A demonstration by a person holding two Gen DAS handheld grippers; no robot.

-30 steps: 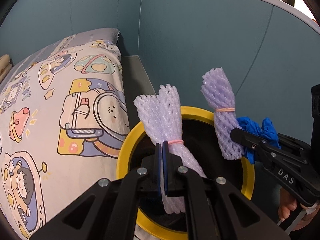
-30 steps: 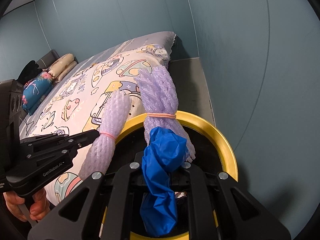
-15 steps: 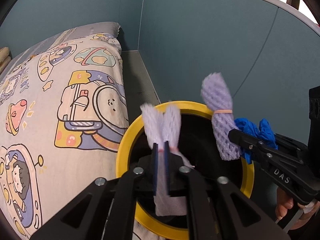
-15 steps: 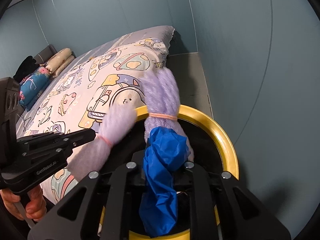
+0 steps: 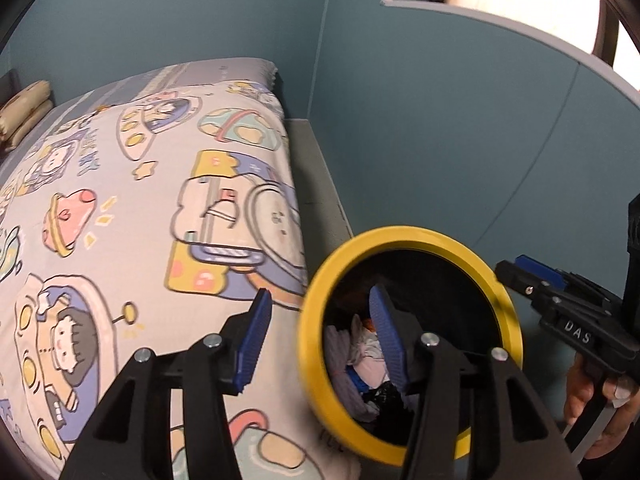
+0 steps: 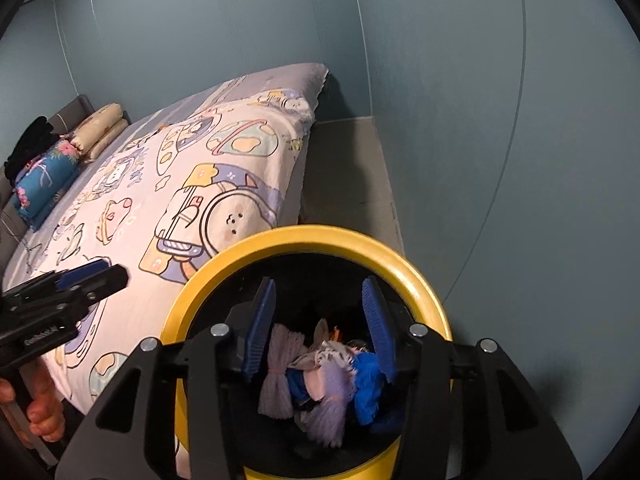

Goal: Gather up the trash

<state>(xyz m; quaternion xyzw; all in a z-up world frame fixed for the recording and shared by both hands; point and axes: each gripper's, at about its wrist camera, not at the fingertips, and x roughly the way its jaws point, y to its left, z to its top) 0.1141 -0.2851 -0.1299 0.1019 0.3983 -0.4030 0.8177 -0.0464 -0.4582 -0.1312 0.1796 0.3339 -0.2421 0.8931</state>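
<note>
Both jaws wide, nothing held. Right gripper [image 6: 320, 320] hangs over the yellow-rimmed bin [image 6: 416, 264], at the bed's [image 6: 132, 216] edge. Purple foam nets [image 6: 276, 376] and blue wad [image 6: 368, 380] lie inside it. Left gripper [image 5: 320, 340] straddles the rim; judged clear for retreat.

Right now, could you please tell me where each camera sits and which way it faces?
Left wrist: on the left hand-held gripper, open, facing the cartoon bedspread and yellow-rimmed bin; the right hand-held gripper and hand show at right.
Right wrist: on the right hand-held gripper, open above the bin's trash; the left hand-held gripper shows at left.
Shared: bin, bedspread, blue wall.
</note>
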